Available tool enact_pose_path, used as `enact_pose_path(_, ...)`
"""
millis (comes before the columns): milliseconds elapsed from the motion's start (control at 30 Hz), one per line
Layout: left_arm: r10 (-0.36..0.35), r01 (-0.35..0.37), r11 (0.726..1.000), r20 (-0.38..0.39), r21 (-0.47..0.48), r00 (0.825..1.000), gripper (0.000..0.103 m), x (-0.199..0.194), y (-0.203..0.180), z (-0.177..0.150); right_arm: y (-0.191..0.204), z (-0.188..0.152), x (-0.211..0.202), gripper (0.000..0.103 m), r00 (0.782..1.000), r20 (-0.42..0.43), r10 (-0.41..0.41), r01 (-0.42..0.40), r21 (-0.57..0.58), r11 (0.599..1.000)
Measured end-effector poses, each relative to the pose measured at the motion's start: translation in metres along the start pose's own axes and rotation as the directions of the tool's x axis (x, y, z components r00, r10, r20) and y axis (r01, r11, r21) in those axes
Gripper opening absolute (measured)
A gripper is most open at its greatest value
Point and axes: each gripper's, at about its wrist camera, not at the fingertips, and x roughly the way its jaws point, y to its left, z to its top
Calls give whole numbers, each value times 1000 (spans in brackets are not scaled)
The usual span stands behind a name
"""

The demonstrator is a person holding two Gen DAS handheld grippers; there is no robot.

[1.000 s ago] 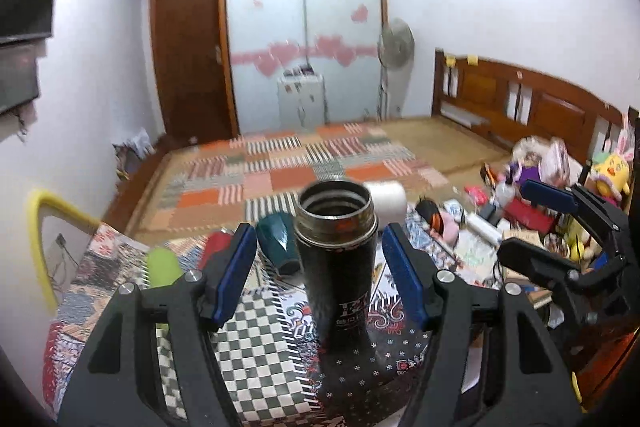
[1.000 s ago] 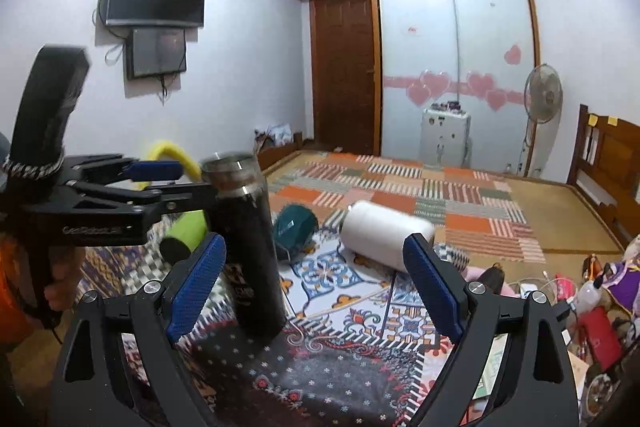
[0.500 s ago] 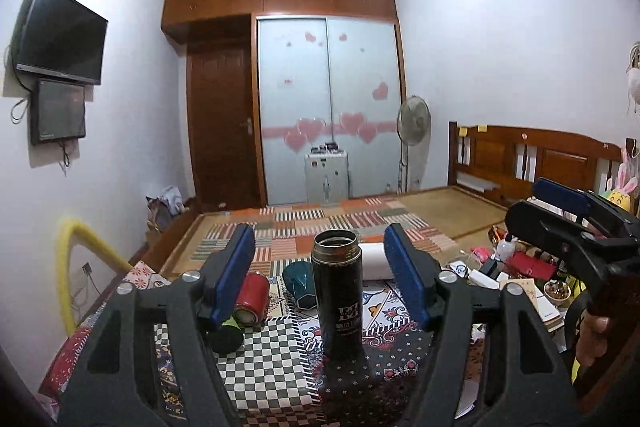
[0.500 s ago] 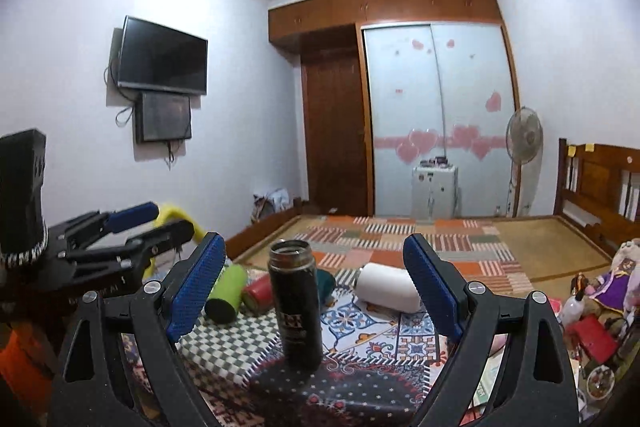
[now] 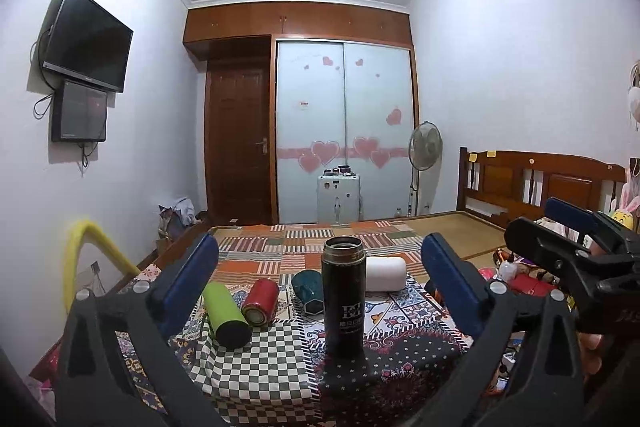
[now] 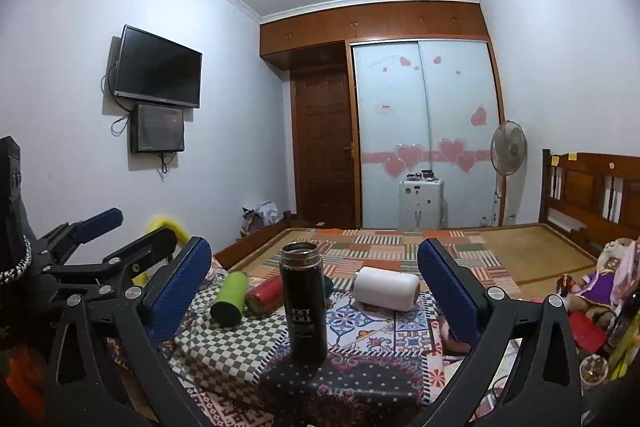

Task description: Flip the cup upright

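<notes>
A black cup (image 5: 344,299) stands upright, mouth up, on the patterned tablecloth (image 5: 256,367); it also shows in the right wrist view (image 6: 304,303). My left gripper (image 5: 320,283) is open and empty, held back from the cup with its blue pads wide on either side. My right gripper (image 6: 314,283) is also open and empty, back from the cup. Each gripper shows at the edge of the other's view.
Behind the black cup lie a green cup (image 5: 226,315), a red cup (image 5: 260,303), a teal cup (image 5: 307,287) and a white cup (image 5: 386,273), all on their sides. A cluttered area with toys (image 6: 592,291) is on the right. A bed lies beyond.
Both grippers have pulled back and up from the black cup, which stays standing upright on the cloth. The cup now looks smaller and farther away.
</notes>
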Motion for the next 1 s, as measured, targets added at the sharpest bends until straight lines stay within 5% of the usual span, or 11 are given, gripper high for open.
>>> enact_pose_path(1000, -2, 2, 1000, -17, 1, 1000, 103, 2, -1, -9, 3, -2, -3, 103, 1000, -16, -7, 7, -3, 1000)
